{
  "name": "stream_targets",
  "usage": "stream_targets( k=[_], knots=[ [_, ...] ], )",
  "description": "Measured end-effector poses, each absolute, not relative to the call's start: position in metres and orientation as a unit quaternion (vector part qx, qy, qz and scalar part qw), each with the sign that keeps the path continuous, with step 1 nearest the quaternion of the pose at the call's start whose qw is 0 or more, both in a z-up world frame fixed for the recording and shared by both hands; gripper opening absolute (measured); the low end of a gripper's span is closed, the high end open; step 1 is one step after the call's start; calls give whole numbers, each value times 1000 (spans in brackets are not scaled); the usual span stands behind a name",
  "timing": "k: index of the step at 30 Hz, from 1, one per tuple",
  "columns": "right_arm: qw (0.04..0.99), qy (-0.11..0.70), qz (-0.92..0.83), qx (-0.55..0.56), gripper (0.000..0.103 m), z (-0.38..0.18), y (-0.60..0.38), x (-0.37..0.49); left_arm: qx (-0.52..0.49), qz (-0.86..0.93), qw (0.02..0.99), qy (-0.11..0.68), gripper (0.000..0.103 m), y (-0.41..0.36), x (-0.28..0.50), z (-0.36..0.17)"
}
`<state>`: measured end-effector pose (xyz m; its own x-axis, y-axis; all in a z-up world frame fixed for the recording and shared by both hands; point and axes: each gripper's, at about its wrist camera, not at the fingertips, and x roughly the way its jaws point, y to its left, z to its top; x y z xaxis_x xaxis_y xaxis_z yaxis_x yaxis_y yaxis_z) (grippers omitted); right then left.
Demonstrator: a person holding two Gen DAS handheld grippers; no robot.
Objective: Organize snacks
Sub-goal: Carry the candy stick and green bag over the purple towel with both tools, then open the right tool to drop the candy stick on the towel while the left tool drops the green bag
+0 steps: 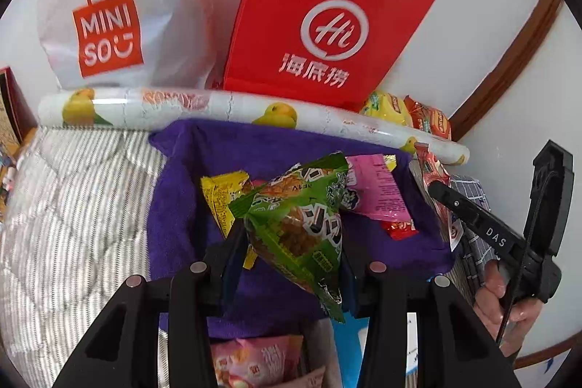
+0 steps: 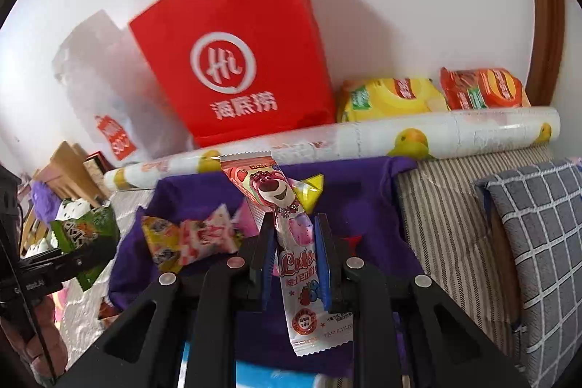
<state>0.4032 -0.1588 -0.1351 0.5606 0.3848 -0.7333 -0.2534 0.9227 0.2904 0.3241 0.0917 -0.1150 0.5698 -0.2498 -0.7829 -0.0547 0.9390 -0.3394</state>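
My left gripper [image 1: 291,235] is shut on a green snack packet [image 1: 298,224] and holds it above a purple cloth [image 1: 174,213]; the packet also shows at the left of the right wrist view [image 2: 87,235]. My right gripper [image 2: 296,239] is shut on a long pink-and-white strawberry bear snack packet [image 2: 291,242] over the same cloth [image 2: 363,206]. On the cloth lie a yellow packet [image 1: 218,199], a pink packet [image 1: 374,184], and yellow and pink wrapped sweets [image 2: 189,239]. The right gripper's body [image 1: 509,235] shows at the right of the left wrist view.
A red paper bag [image 1: 320,24] and a white MINISO bag [image 1: 109,31] stand against the wall behind a fruit-print roll [image 1: 254,111]. Yellow and orange packets [image 2: 436,93] lie beside the red bag. Striped bedding [image 1: 72,206] lies left, a grey checked cushion [image 2: 538,242] right.
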Motion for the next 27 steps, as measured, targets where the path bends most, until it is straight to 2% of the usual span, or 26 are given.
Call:
stream_targets(
  k=[10,20,27],
  knots=[
    [871,454,169,76,23,-164,-167,406,-163,-71,851,494,42,76,337,-152],
    [871,448,175,101,23,-167,-175,408,-171,-73,846,500,42,76,336,-162],
    [877,445,167,72,24,-165,-170,405,-178,-77,836,514,43,75,340,-173]
  ],
)
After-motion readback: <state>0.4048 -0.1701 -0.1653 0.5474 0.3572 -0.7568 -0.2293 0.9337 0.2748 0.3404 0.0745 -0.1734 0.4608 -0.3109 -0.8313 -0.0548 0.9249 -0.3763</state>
